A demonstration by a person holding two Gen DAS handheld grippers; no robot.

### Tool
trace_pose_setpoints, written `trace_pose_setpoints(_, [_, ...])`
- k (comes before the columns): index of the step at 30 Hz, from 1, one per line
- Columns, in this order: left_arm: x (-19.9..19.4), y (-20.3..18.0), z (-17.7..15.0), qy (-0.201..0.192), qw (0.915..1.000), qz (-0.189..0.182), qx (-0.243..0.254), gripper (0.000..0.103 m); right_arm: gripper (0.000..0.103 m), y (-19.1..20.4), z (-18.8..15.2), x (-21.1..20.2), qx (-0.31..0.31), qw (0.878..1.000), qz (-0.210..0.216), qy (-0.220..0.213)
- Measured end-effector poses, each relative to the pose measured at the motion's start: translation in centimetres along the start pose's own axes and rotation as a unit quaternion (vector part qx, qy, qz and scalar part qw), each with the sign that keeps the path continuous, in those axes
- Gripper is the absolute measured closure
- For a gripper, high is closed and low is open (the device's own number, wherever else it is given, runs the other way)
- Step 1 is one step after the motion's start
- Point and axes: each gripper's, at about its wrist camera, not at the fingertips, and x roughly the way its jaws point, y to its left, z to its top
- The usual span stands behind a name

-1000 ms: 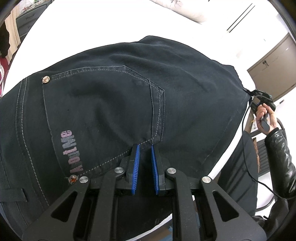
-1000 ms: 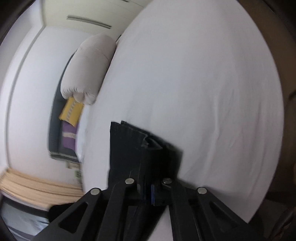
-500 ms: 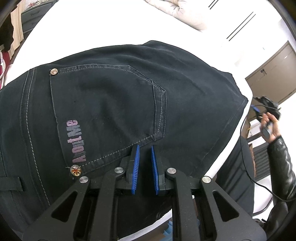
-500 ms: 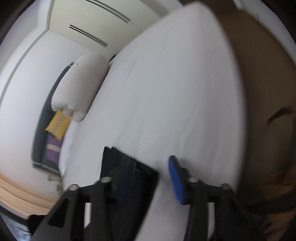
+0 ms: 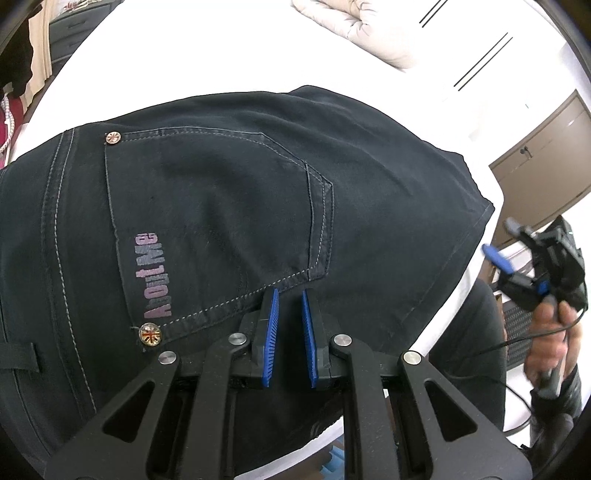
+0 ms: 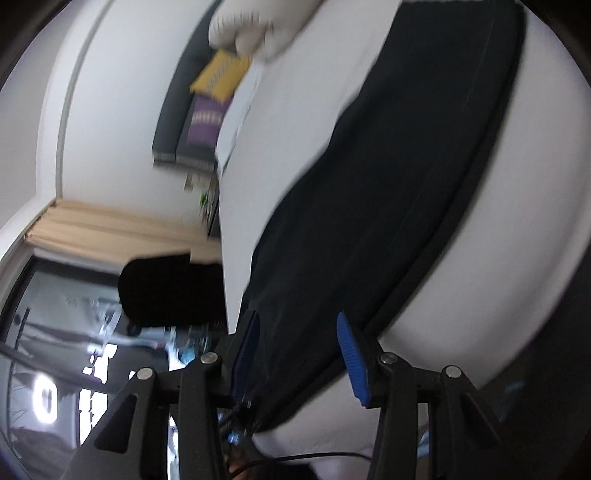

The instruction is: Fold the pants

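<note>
Black denim pants (image 5: 229, 206) lie folded on a white bed (image 5: 192, 55), back pocket up with pink lettering. My left gripper (image 5: 288, 295) hovers over the pocket's lower corner, its blue pads a narrow gap apart and holding nothing. My right gripper (image 5: 498, 254) shows at the right of the left wrist view, off the bed's edge, open. In the right wrist view the pants (image 6: 388, 184) stretch away across the bed (image 6: 517, 258), and the right gripper (image 6: 299, 328) stands open and empty by their near edge.
A cream duvet (image 5: 362, 33) lies at the far end of the bed. A brown cabinet (image 5: 546, 162) stands to the right. A yellow cushion (image 6: 221, 75) and a purple one (image 6: 205, 122) rest on a dark sofa by the wall.
My right gripper let go of the pants' edge, opened and swung away off the bed side. My left gripper drew back slightly over the pocket.
</note>
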Motion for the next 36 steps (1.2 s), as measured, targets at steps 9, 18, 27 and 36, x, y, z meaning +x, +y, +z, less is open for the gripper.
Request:
trace_pose_setpoints(9, [-0.7,0.9,0.0,-0.007,0.9999,-0.010,-0.010,0.090,0.055,-2.1,-0.7,1.8,0.053,0.998,-0.016,0.031])
trace_pose_setpoints(18, [-1.2,0.8,0.0,-0.012,0.9999,-0.006,-0.010,0.090,0.055,-2.5,-0.5,4.2,0.079,0.996,0.010,0.044])
trace_pose_setpoints(27, [-1.0,0.3,0.1,-0.010,0.9999,-0.001,-0.007,0.090,0.093,-1.1,-2.0,7.0,0.049,0.996,0.009,0.079])
trace_pose_setpoints(36, [-1.7,-0.3,-0.4,-0.008,1.0000,0.005,0.002,0.090,0.098,-1.1,-3.0,5.9,0.014,0.996,-0.016,0.082])
